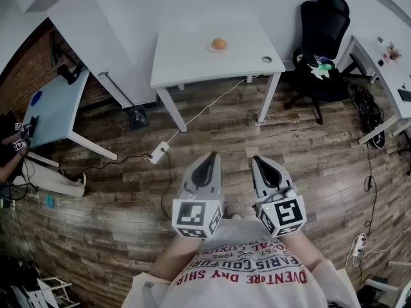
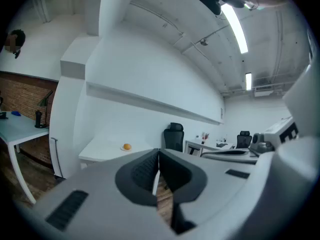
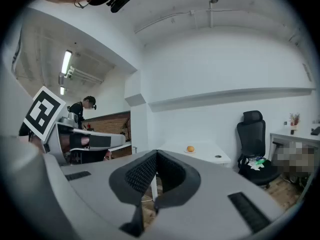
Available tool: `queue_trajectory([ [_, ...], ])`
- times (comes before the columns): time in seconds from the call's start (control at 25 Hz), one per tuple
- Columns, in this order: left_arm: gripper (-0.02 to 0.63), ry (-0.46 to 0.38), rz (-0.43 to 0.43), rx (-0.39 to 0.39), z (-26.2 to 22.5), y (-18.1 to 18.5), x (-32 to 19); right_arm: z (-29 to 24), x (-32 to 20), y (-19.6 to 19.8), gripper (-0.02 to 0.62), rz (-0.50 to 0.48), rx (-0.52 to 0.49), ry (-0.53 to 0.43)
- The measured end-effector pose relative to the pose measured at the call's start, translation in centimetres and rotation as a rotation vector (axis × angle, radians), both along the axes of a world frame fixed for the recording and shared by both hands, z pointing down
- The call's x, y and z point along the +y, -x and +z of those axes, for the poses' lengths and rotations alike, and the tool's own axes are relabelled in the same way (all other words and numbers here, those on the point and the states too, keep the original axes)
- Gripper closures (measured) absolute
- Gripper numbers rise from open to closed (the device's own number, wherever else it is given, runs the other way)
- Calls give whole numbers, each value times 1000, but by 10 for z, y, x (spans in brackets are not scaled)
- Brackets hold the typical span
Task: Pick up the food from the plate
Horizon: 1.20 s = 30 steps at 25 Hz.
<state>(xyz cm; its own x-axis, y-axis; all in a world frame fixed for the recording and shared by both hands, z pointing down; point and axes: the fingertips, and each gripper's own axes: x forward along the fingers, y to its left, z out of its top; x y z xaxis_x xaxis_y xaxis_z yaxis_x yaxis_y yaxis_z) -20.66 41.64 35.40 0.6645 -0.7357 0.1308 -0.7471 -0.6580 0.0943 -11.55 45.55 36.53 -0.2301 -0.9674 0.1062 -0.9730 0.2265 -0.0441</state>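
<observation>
A small round orange food item (image 1: 219, 43) rests on a pale plate (image 1: 212, 48) on a white table (image 1: 192, 59) far ahead across the room. The food (image 2: 127, 146) also shows small in the left gripper view, and the food (image 3: 190, 149) appears again in the right gripper view. My left gripper (image 1: 209, 160) and right gripper (image 1: 260, 163) are held side by side close to my body, well short of the table. Both have their jaws pressed together with nothing between them.
A black office chair (image 1: 322, 37) stands right of the table, with another white desk (image 1: 385, 76) at the far right. A light blue table (image 1: 54, 104) is at the left. Cables and a power strip (image 1: 158, 153) lie on the wooden floor. A person (image 3: 82, 109) stands in the background.
</observation>
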Motion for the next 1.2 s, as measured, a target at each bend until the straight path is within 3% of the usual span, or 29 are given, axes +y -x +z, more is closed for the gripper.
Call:
queue_trajectory([
  [0.44,598,19,12,-1,8,-8,-7,9,-4,-6,586,4,-5,20],
  [0.92,598,53,64,-4,22,-35,-17,19,-11,-39,586,92,-61,38],
  [1.2,598,65,69,16,27,-47,-71,26,-51,-59,586,143,-65,50],
])
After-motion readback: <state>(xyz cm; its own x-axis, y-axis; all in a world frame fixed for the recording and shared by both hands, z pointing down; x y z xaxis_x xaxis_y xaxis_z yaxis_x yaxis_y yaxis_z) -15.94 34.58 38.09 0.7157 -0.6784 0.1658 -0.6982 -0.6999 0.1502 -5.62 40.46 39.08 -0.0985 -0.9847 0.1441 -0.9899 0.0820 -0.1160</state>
